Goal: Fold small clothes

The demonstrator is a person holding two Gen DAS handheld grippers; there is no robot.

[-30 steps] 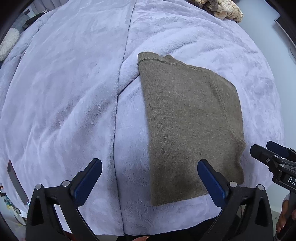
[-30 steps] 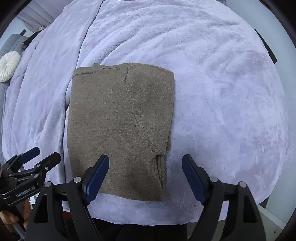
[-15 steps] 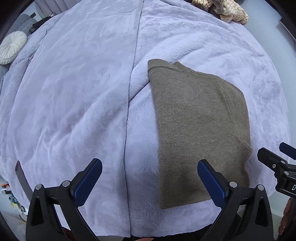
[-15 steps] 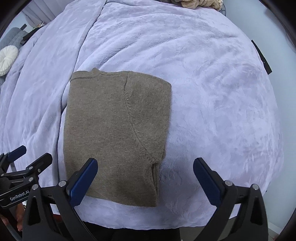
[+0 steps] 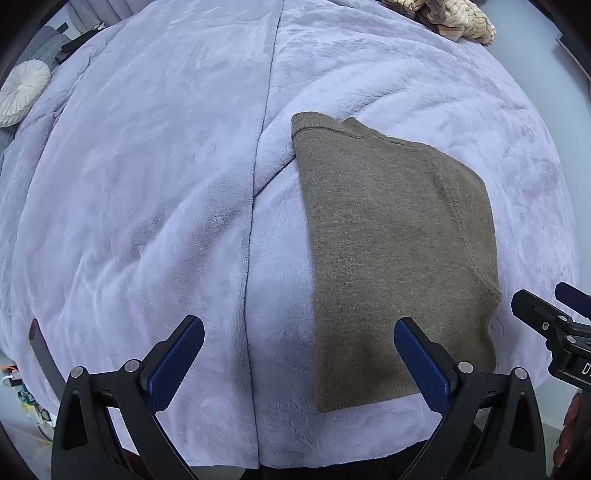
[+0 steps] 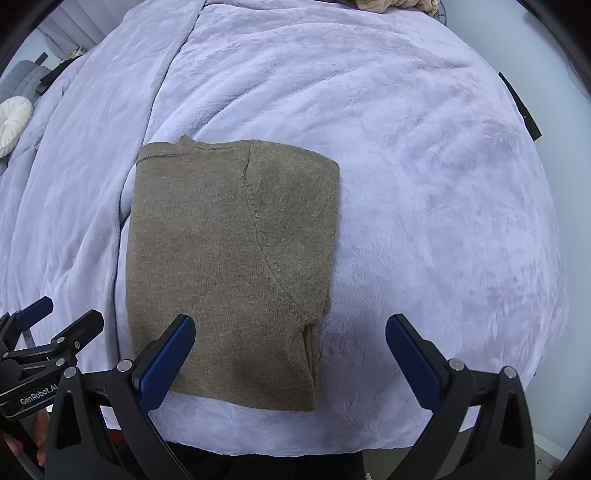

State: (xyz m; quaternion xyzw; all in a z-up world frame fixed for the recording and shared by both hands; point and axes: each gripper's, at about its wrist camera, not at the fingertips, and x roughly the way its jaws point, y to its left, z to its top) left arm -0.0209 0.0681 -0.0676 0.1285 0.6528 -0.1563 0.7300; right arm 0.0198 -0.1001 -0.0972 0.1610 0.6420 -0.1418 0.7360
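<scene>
A small olive-brown knit garment (image 5: 395, 254) lies folded into a flat rectangle on the lavender plush blanket (image 5: 147, 206); it also shows in the right wrist view (image 6: 229, 266). My left gripper (image 5: 299, 358) is open and empty, held above the blanket near the garment's near left edge. My right gripper (image 6: 290, 354) is open and empty, above the garment's near right corner. Each gripper shows at the edge of the other's view: the right one (image 5: 550, 314), the left one (image 6: 51, 325).
A pile of beige knit clothes (image 5: 454, 18) lies at the far edge of the bed. A round white cushion (image 5: 22, 92) lies at the far left. The bed's near edge runs just below the grippers. A dark strip (image 6: 521, 107) sits at the right edge.
Both grippers have drawn back and up from the folded garment. The right gripper's jaws have spread wider. The garment has not moved.
</scene>
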